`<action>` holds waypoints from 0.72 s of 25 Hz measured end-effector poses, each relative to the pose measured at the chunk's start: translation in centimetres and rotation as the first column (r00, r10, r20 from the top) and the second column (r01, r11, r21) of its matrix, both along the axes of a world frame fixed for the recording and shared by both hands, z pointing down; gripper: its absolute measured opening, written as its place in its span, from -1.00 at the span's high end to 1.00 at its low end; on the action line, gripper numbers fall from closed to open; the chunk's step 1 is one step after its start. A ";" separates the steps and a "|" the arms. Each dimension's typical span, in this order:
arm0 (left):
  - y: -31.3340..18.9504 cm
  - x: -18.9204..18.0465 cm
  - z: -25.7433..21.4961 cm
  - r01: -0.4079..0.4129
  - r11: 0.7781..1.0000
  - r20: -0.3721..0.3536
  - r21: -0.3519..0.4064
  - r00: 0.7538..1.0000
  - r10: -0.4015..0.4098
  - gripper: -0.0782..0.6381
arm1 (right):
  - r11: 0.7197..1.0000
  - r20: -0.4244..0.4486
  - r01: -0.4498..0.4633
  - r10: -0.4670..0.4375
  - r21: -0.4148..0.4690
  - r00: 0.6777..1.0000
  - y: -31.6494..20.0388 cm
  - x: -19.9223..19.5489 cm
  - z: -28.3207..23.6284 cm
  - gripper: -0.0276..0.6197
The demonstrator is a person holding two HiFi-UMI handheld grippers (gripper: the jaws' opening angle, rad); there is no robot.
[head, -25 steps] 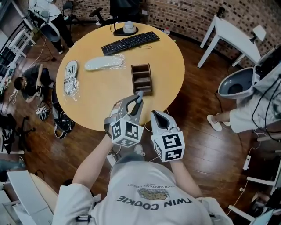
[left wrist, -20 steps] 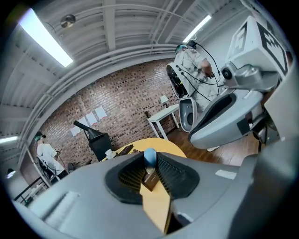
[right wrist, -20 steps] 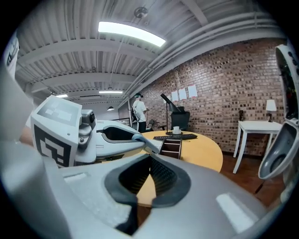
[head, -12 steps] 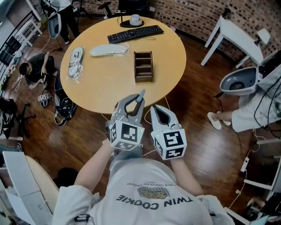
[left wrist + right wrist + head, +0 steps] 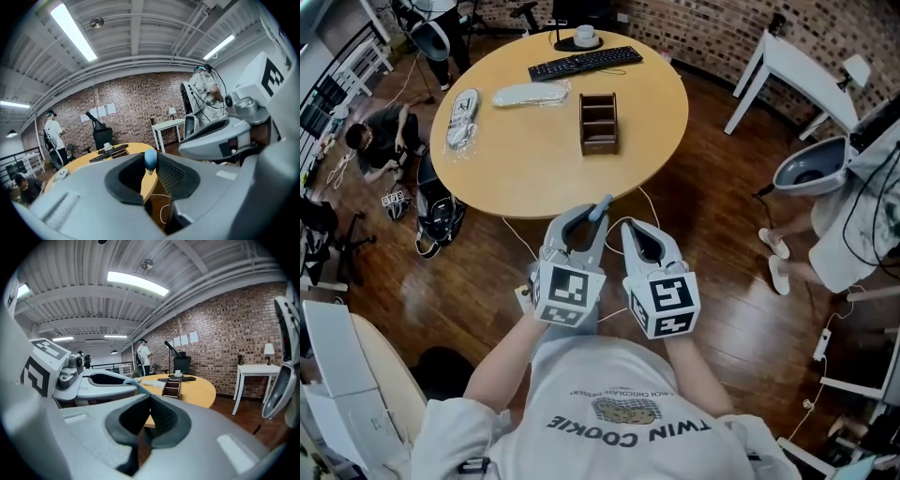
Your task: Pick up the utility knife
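Pale grey short-sleeved T-shirt (image 5: pixel 623 427) with dark lettering and a small oval picture on the chest; left gripper (image 5: pixel 587 217) and right gripper (image 5: pixel 631 229) have smooth grey shells and black ribbed pads (image 5: pixel 162 416); each carries a white cube (image 5: pixel 569 291) with black square markers.

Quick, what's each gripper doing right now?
Left gripper: closed on the utility knife, blue end showing.
Right gripper: closed, nothing between its jaws.

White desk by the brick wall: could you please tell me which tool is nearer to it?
Right. The right tool is nearer the white desk, which stands ahead to its right; the left tool, holding the knife, is beyond it, farther left.
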State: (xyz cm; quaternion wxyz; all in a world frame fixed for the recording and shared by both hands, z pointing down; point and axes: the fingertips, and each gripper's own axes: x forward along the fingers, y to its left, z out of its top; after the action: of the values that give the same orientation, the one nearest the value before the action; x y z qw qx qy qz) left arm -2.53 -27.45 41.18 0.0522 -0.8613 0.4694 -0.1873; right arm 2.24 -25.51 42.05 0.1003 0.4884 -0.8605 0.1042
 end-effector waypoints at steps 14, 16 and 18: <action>8.9 0.4 -2.3 0.092 0.995 -0.140 -0.037 0.985 -0.096 0.58 | 0.997 0.006 0.078 -0.078 0.007 0.997 7.9 0.4 -1.8 0.91; 9.9 0.1 -2.6 0.099 0.994 -0.146 -0.034 0.984 -0.103 0.58 | 0.997 0.010 0.082 -0.082 0.010 0.997 8.7 0.1 -2.1 0.91; 10.7 -0.2 -2.9 0.105 0.994 -0.151 -0.031 0.983 -0.108 0.58 | 0.997 0.017 0.081 -0.082 0.011 0.997 9.4 -0.1 -2.3 0.91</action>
State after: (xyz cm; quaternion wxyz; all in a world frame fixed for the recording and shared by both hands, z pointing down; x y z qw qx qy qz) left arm -2.73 -16.78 38.31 -0.0041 -0.8474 0.5151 -0.1287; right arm 2.13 -16.11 39.73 0.0943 0.4525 -0.8811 0.0998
